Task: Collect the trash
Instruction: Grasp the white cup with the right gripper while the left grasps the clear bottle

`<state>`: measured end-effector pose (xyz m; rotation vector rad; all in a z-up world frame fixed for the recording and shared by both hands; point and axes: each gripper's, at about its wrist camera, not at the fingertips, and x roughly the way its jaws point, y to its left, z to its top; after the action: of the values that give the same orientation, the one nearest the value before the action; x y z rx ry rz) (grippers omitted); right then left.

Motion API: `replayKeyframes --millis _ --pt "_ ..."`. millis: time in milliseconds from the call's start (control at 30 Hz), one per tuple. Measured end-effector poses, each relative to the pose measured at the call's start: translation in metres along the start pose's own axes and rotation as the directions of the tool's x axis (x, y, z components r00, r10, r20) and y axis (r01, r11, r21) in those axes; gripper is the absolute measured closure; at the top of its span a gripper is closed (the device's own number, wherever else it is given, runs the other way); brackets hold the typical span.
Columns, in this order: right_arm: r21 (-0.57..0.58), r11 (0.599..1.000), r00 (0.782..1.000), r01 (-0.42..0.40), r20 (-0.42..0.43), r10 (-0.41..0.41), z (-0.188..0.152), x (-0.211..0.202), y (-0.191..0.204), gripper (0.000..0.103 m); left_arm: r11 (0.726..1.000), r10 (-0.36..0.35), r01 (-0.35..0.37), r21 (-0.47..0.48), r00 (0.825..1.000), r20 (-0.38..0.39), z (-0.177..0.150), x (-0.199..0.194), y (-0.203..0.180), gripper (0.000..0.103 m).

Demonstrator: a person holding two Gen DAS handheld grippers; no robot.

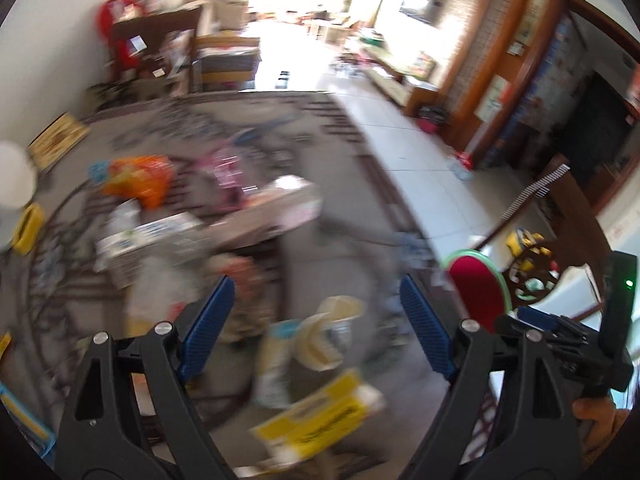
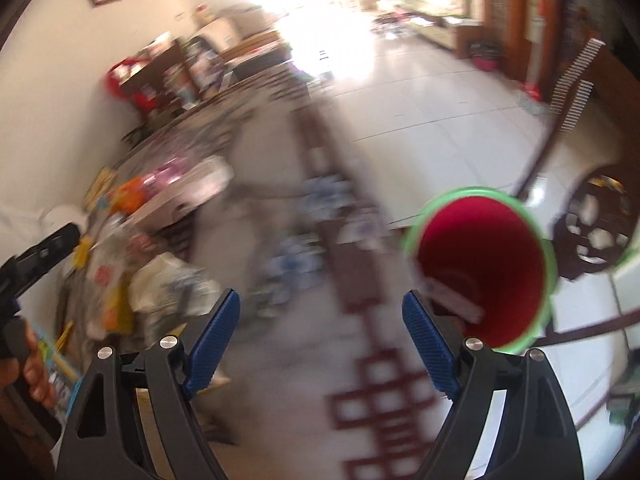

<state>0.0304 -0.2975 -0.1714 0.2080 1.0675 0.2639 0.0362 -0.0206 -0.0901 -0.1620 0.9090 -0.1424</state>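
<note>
Blurred wrappers and a yellow box (image 1: 320, 416) lie strewn on the patterned rug (image 1: 320, 248) under the left claw (image 1: 316, 320), which gapes wide, holding nothing. Right claw (image 2: 322, 334) is likewise wide and empty, just beside a red bin (image 2: 484, 264) with green rim.

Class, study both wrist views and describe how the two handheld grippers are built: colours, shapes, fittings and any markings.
Both match. The left gripper and right gripper each have two black plastic arms with triangular cut-outs, silver round pivot bolts, and blue ribbed finger pads. Seen from the left view, the right gripper's black body carries a small lit green light. No cables or sleeves are visible.
</note>
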Motion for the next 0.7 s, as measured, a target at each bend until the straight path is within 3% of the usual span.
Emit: replayKeyframes --millis 133,333,533,600,667,700 --pt "-0.136 0.987 0.995 -0.086 -0.065 0.078 0.006 0.034 0.056 0.021 0.995 0.084 -0.084 -0.058 0.996 -0.006 -0.005 -0.003 0.044 0.021" --pt "-0.389 0.916 0.99 -0.1 -0.134 0.051 -0.009 0.087 0.113 0.016 0.979 0.139 -0.142 -0.146 0.99 -0.026 -0.015 -0.006 0.095 0.021" --pt "-0.449 0.888 0.989 -0.101 -0.139 0.042 -0.002 0.12 0.128 0.014 0.973 0.145 -0.153 -0.171 0.988 -0.058 -0.021 0.005 0.114 0.018" --pt "-0.46 0.884 0.99 -0.087 -0.136 0.026 0.004 0.131 0.132 0.018 0.977 0.133 -0.143 -0.16 0.989 -0.071 -0.022 0.012 0.112 0.018" --pt "-0.463 0.882 0.989 -0.087 -0.149 0.02 0.008 0.14 0.134 0.03 0.982 0.111 -0.125 -0.139 0.989 -0.1 -0.022 0.024 0.109 0.016" --pt "-0.461 0.883 0.99 -0.084 -0.142 0.021 0.01 0.141 0.133 0.032 0.984 0.109 -0.123 -0.127 0.987 -0.114 -0.022 0.029 0.107 0.015"
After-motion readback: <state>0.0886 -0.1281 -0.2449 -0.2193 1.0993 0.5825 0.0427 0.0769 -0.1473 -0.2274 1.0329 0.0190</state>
